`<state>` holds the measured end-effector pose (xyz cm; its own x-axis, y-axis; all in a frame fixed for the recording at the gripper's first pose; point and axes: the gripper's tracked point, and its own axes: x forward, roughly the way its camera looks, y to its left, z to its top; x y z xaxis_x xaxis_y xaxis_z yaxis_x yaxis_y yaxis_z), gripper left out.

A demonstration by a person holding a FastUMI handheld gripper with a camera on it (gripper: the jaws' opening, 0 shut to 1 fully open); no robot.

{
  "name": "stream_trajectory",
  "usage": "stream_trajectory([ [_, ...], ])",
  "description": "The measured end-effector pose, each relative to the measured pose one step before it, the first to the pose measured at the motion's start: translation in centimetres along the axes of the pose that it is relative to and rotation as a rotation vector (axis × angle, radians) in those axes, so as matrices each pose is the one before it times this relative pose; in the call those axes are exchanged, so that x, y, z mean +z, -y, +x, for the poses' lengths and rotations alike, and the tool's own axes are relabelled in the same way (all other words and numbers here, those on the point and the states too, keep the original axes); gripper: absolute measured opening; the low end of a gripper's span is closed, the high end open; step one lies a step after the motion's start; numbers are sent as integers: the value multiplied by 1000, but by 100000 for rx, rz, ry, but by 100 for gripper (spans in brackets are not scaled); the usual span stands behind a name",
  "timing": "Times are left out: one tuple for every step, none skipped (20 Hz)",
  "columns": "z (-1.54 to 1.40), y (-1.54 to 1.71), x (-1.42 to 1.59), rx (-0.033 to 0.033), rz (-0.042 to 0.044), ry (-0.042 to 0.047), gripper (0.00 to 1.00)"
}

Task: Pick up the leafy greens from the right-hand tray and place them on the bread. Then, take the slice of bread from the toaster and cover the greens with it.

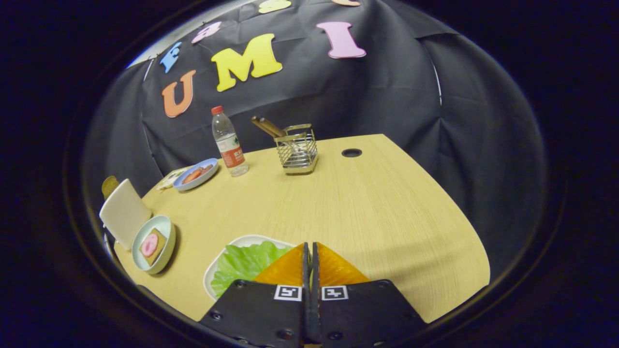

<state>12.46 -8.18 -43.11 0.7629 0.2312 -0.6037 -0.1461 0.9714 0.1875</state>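
Gripper fingers pressed together, nothing visibly between them; whether leaf edge is pinched, cannot tell. Leafy greens on white tray just left of and partly under fingers. Bread with pink round topping on pale plate, further left. Toaster behind that plate, brown slice poking up at its far side. Judged step: first pickup, greens not yet lifted. Next move likely calls for spreading fingers, shifting left over leaf, then pinching it
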Motion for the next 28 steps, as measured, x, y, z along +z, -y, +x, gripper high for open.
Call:
stream_trajectory([
  [-378, -415, 653, 1534, 502, 1496, 1],
  [-432, -449, 744, 1353, 574, 1299, 0],
  [-327, -433, 500, 1349, -44, 860, 0],
  [-488, -451, 672, 1114, -432, 841, 0],
  [-527, -480, 617, 942, -459, 784, 0],
  [-475, -522, 780, 980, -210, 774, 0],
  [-513, -500, 610, 910, -33, 755, 0],
  [-460, -470, 731, 495, -343, 678, 0],
  [-376, -509, 556, 373, -348, 437, 0],
  [-420, -614, 730, 566, -165, 533, 0],
  [-290, -401, 654, 7, -920, 462, 0],
  [-425, -510, 671, 71, -1601, 702, 0],
  [-342, -498, 528, -140, -1535, 544, 0],
  [-348, -571, 621, -154, -1421, 365, 0],
  [-479, -554, 651, -36, -1202, 487, 0],
  [-473, -519, 589, -571, -1367, 614, 0],
  [-316, -589, 434, -115, -1416, 447, 0],
  [-349, -692, 583, 59, -1431, 398, 0],
  [-205, -938, 592, 362, -1447, 297, 0],
  [-245, -1142, 706, 627, -1278, 313, 0],
  [-331, -1329, 529, 823, -691, 242, 0],
  [-158, -1421, 638, 945, -538, 110, 0],
  [-84, -1509, 495, 1063, -800, 371, 0],
  [95, -1737, 520, 1294, -1217, 376, 0],
  [241, -1676, 179, 1307, -1289, -78, 0],
  [225, -1969, 184, 1490, -1228, -94, 0],
  [282, -1931, 29, 1394, -935, -102, 0],
  [453, -2364, 157, 1756, -198, -200, 0],
])
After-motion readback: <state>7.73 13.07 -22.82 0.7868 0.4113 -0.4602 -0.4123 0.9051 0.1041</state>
